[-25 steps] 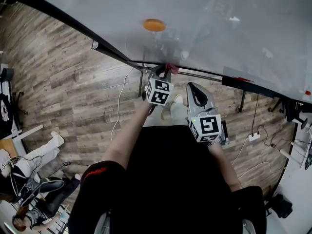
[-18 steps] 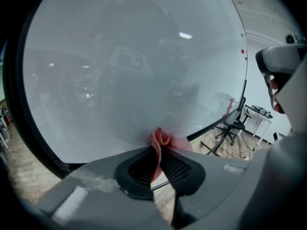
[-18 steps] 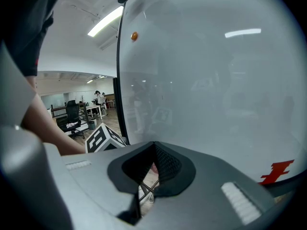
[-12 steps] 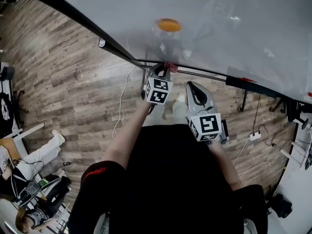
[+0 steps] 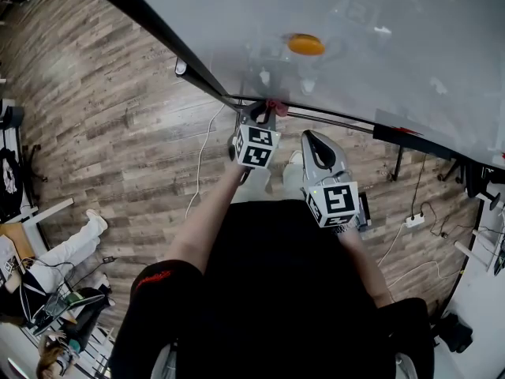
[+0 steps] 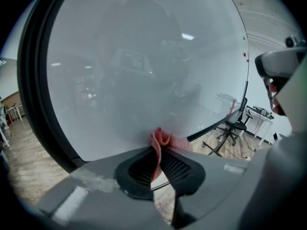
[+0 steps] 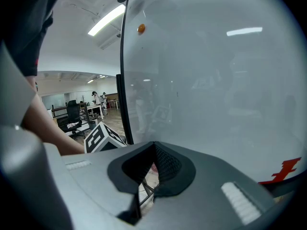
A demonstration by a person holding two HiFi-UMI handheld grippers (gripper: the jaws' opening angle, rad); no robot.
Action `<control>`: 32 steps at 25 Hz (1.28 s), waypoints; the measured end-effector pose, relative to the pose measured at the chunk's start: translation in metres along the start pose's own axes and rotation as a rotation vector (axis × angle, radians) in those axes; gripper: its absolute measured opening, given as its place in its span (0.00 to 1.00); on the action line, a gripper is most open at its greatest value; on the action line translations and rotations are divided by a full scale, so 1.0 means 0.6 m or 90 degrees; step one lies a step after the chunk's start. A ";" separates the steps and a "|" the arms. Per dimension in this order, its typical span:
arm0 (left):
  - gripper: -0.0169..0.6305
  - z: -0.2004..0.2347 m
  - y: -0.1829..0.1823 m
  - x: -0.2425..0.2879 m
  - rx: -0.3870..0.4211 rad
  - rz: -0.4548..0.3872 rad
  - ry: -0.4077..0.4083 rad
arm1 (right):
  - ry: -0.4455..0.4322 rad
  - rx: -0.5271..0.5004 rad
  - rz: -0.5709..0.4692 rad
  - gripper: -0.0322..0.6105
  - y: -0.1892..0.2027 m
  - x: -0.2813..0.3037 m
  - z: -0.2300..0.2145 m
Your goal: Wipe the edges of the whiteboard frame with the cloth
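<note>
Grey-brown wood plank floor (image 5: 102, 133) all round. A white cable (image 5: 197, 168) snakes over it around 10 o'clock of centre, a white power strip (image 5: 411, 221) lies at 3 o'clock, and someone's legs (image 5: 75, 242) stretch out at 8 o'clock.

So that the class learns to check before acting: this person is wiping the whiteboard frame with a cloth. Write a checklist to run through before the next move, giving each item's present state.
1. Cloth gripped by the left gripper: ok, the jaws are shut on it.
2. Cloth sticks out past the jaws, free to wipe: ok.
3. Cloth pressed against the whiteboard frame: cannot tell. It sits near the lower edge by the corner, but contact is unclear.
4. Right gripper free of load: ok, shut with nothing in it.
5. Orange magnet off the frame: ok, it sits on the board's face.
</note>
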State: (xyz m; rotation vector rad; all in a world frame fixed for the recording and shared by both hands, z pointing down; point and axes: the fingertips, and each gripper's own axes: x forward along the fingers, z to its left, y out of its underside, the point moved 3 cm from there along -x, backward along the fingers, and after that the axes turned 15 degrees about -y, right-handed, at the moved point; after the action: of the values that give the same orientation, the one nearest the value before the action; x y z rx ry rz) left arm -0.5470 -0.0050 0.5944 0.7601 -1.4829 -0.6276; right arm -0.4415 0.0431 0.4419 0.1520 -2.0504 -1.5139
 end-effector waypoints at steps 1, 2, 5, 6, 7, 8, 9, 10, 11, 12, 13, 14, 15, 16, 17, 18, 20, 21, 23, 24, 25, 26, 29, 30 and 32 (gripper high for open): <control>0.07 0.004 0.001 0.000 -0.001 0.000 0.000 | -0.001 0.000 0.000 0.05 -0.001 0.004 0.002; 0.07 0.008 0.001 0.000 -0.001 0.000 0.000 | -0.001 0.000 0.001 0.05 -0.002 0.008 0.005; 0.07 0.018 0.003 -0.003 -0.002 -0.001 0.000 | -0.003 -0.001 0.000 0.05 -0.004 0.017 0.010; 0.07 0.021 0.003 -0.004 -0.003 -0.001 -0.001 | -0.003 -0.001 -0.001 0.05 -0.005 0.019 0.012; 0.07 0.024 0.004 -0.005 -0.004 -0.001 -0.003 | -0.004 -0.001 -0.001 0.05 -0.006 0.021 0.013; 0.07 0.027 0.004 -0.006 -0.005 -0.001 -0.003 | -0.004 -0.001 -0.002 0.05 -0.008 0.023 0.015; 0.07 0.032 0.005 -0.007 -0.005 -0.001 -0.004 | -0.004 -0.001 -0.003 0.05 -0.009 0.027 0.016; 0.07 0.036 0.006 -0.007 -0.006 -0.001 -0.005 | -0.004 0.000 -0.003 0.05 -0.010 0.031 0.018; 0.07 0.041 0.006 -0.007 -0.007 -0.001 -0.005 | -0.004 0.000 -0.003 0.05 -0.011 0.036 0.020; 0.07 0.046 0.007 -0.007 -0.008 -0.001 -0.005 | -0.005 0.000 -0.002 0.05 -0.012 0.040 0.021; 0.07 0.050 0.008 -0.006 -0.009 0.000 -0.006 | -0.006 0.000 -0.002 0.05 -0.012 0.044 0.023; 0.07 0.053 0.009 -0.006 -0.010 0.000 -0.007 | -0.007 -0.001 -0.001 0.05 -0.013 0.047 0.024; 0.07 0.057 0.010 -0.006 -0.011 0.001 -0.009 | -0.008 -0.001 -0.001 0.05 -0.013 0.050 0.024; 0.07 0.060 0.011 -0.006 -0.012 0.000 -0.010 | -0.009 -0.001 -0.001 0.05 -0.013 0.053 0.025; 0.07 0.064 0.011 -0.006 -0.012 0.000 -0.012 | -0.010 -0.002 -0.002 0.05 -0.013 0.056 0.027; 0.07 0.068 0.012 -0.006 -0.013 0.000 -0.013 | -0.011 -0.002 -0.002 0.05 -0.014 0.059 0.029; 0.07 0.075 0.014 -0.008 -0.014 0.001 -0.015 | -0.012 -0.002 -0.002 0.05 -0.015 0.064 0.033; 0.07 0.079 0.015 -0.009 -0.015 0.001 -0.016 | -0.012 -0.003 -0.002 0.05 -0.016 0.066 0.034; 0.07 0.085 0.016 -0.010 -0.015 0.001 -0.019 | -0.014 -0.003 -0.002 0.05 -0.017 0.070 0.037; 0.07 0.088 0.016 -0.010 -0.015 0.001 -0.021 | -0.015 -0.004 -0.002 0.05 -0.017 0.071 0.038; 0.07 0.091 0.017 -0.011 -0.015 0.000 -0.023 | -0.016 -0.004 -0.002 0.05 -0.017 0.073 0.040; 0.07 0.093 0.018 -0.012 -0.015 0.000 -0.024 | -0.018 -0.005 -0.002 0.05 -0.017 0.074 0.042; 0.07 0.103 0.021 -0.015 -0.020 0.000 -0.030 | -0.022 -0.005 -0.001 0.05 -0.017 0.080 0.049; 0.07 0.106 0.021 -0.015 -0.022 0.000 -0.033 | -0.023 -0.006 -0.001 0.05 -0.017 0.082 0.050; 0.07 0.109 0.023 -0.017 -0.025 0.000 -0.038 | -0.027 -0.007 0.000 0.05 -0.016 0.082 0.052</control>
State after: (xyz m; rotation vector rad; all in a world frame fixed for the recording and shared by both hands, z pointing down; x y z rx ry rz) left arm -0.6133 0.0073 0.5947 0.7163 -1.5205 -0.6821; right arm -0.5003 0.0452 0.4460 0.1176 -2.0742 -1.5405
